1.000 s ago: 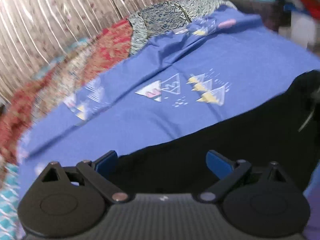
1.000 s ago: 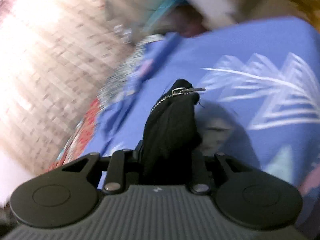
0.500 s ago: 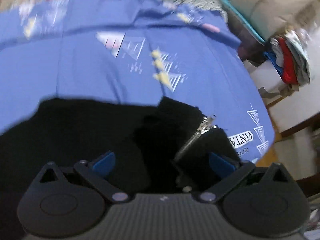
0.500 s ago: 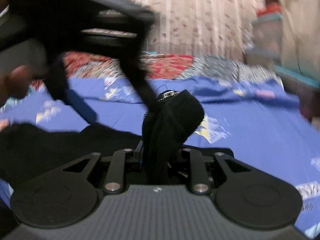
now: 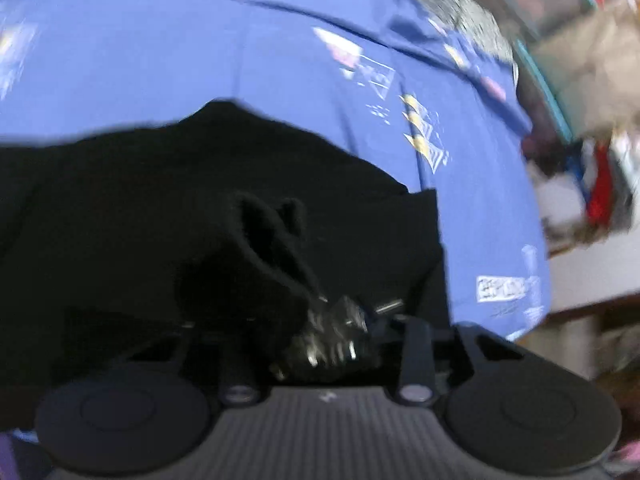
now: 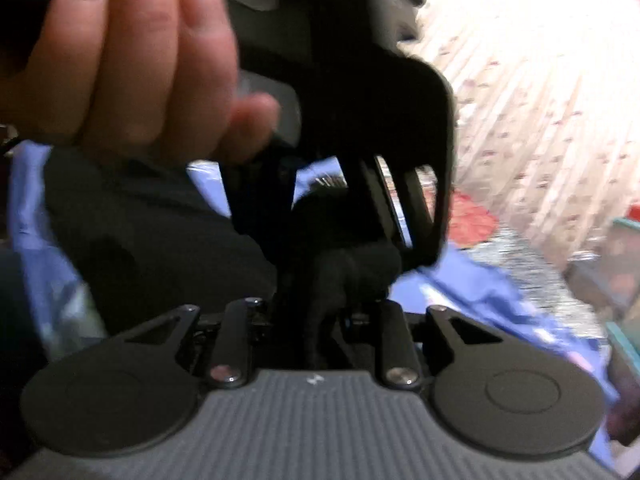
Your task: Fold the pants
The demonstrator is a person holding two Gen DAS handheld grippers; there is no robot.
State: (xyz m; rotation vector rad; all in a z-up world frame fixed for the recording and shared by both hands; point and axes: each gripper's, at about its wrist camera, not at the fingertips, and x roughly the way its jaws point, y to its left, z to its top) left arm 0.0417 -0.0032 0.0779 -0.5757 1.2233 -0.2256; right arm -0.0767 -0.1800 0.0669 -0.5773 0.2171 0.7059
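Observation:
Black pants (image 5: 200, 208) lie spread on a blue bed sheet (image 5: 160, 60). My left gripper (image 5: 316, 320) is closing its jaws on a bunched fold of the pants beside the metal zipper (image 5: 336, 340), and the cloth fills the gap. In the right wrist view my right gripper (image 6: 320, 304) is shut on another bunch of the black pants (image 6: 152, 248). Close in front of it a person's hand (image 6: 132, 60) holds the left gripper's black body (image 6: 360, 100), which hides much of the bed. Both views are blurred.
The bed's right edge drops off to a heap of cloth and boxes (image 5: 600, 184). A grey patterned cover (image 5: 460, 4) lies at the far end of the bed. A striped curtain (image 6: 540, 80) and a red patterned quilt (image 6: 472, 216) stand behind the bed.
My left gripper went from wide open above the pants to closed on the fold by the zipper. My right gripper rolled upright with its bunch of pants and came close to the left gripper.

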